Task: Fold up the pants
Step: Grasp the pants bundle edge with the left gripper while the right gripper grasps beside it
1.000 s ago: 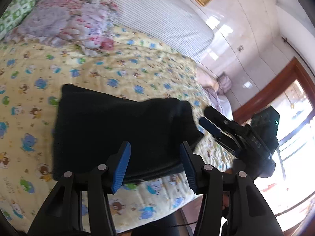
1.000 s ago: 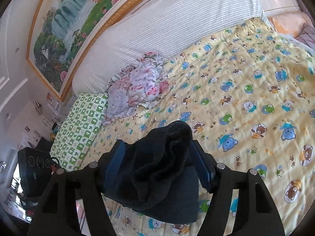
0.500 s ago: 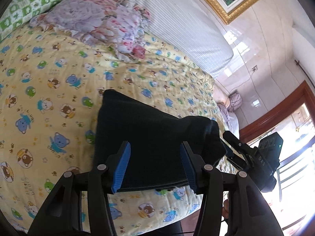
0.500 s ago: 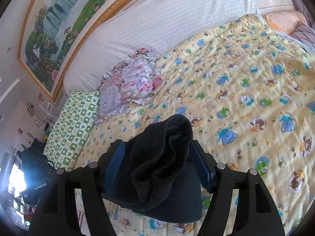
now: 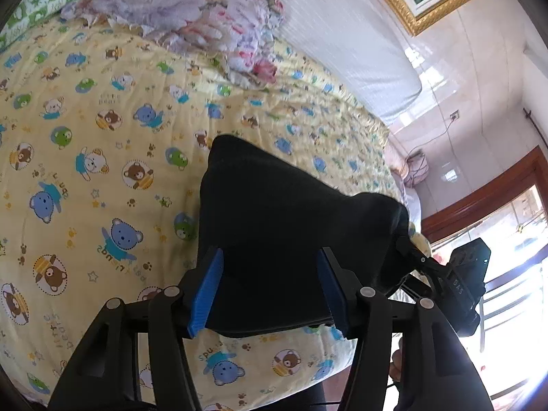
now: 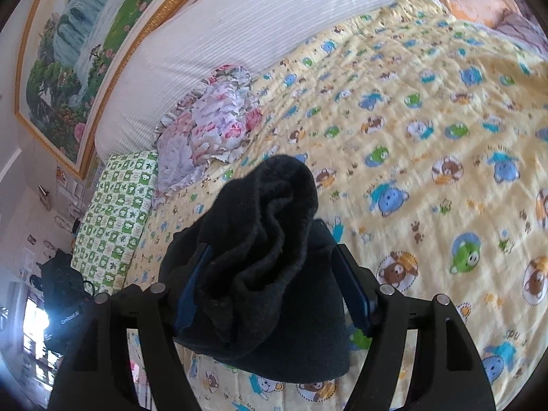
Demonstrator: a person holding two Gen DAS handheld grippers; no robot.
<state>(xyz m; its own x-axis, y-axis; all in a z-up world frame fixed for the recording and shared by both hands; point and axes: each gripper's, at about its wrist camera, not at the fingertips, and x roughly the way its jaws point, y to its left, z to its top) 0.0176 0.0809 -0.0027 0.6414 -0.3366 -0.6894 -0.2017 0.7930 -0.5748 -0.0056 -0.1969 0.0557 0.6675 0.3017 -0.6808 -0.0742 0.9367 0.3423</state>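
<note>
Dark folded pants [image 5: 281, 226] lie on the yellow bear-print bedspread [image 5: 102, 157] near its front edge. My left gripper [image 5: 269, 289] is open, its blue fingers astride the near edge of the pants. In the right wrist view a bunched end of the pants [image 6: 263, 236] stands up between the fingers of my right gripper [image 6: 270, 289]; the jaws stand wide with cloth filling the gap. The right gripper also shows in the left wrist view [image 5: 441, 281], at the right end of the pants.
A floral pillow [image 6: 212, 123] and a green-checked pillow [image 6: 116, 205] lie at the head of the bed. A striped headboard [image 6: 274, 24] and a framed painting [image 6: 78, 44] stand behind. The bed's edge [image 5: 281, 376] is close below the grippers.
The left gripper has swung left and closer over the pants, which now sit further right in its view. The right gripper keeps the bunched end between its fingers and has shifted slightly.
</note>
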